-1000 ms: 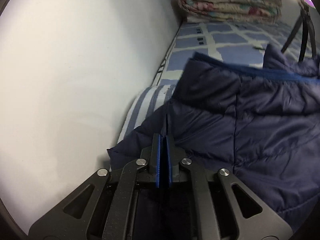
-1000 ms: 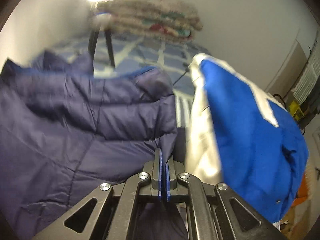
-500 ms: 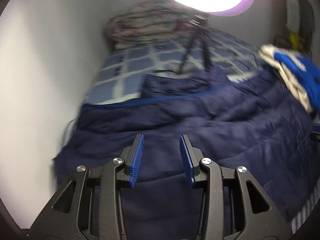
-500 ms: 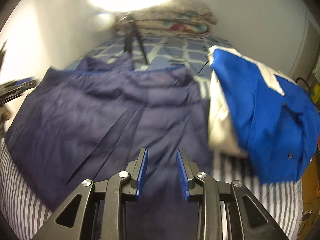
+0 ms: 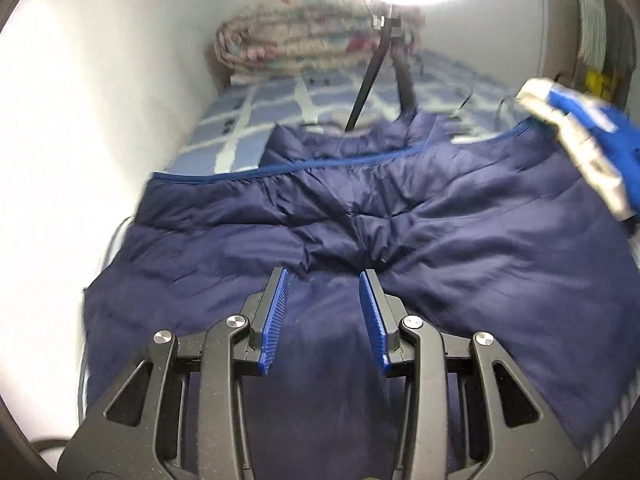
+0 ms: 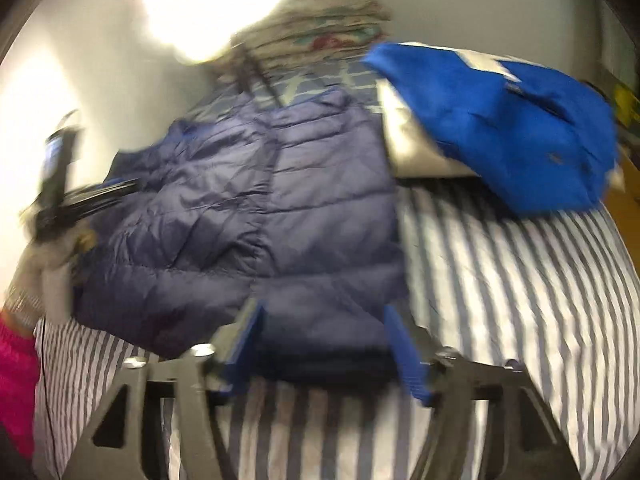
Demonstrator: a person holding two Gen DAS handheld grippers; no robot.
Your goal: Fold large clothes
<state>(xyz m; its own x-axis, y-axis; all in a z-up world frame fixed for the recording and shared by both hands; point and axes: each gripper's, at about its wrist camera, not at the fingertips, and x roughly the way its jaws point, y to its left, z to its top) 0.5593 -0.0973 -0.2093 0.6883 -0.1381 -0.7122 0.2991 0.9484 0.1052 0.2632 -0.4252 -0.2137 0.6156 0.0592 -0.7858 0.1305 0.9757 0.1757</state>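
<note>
A navy quilted puffer jacket (image 5: pixel 400 232) lies folded flat on the striped bed sheet (image 6: pixel 500 280); it also shows in the right wrist view (image 6: pixel 280 208). My left gripper (image 5: pixel 324 312) is open and empty, just above the jacket's near part. My right gripper (image 6: pixel 324 348) is open and empty, wide apart, above the jacket's near edge. The left gripper (image 6: pixel 56 184) shows blurred at the left of the right wrist view, held by a hand with a pink sleeve.
A blue and white jacket (image 6: pixel 500 132) lies bunched at the right; it also shows in the left wrist view (image 5: pixel 592 144). A folded floral quilt (image 5: pixel 304 44) sits at the bed's far end. A tripod (image 5: pixel 384 52) with a bright lamp stands behind the navy jacket. A white wall (image 5: pixel 80 120) runs along the left.
Both grippers were shut on the navy jacket's edges a second ago. They opened, let go and pulled back; the right one opened wider. The jacket now lies flat.
</note>
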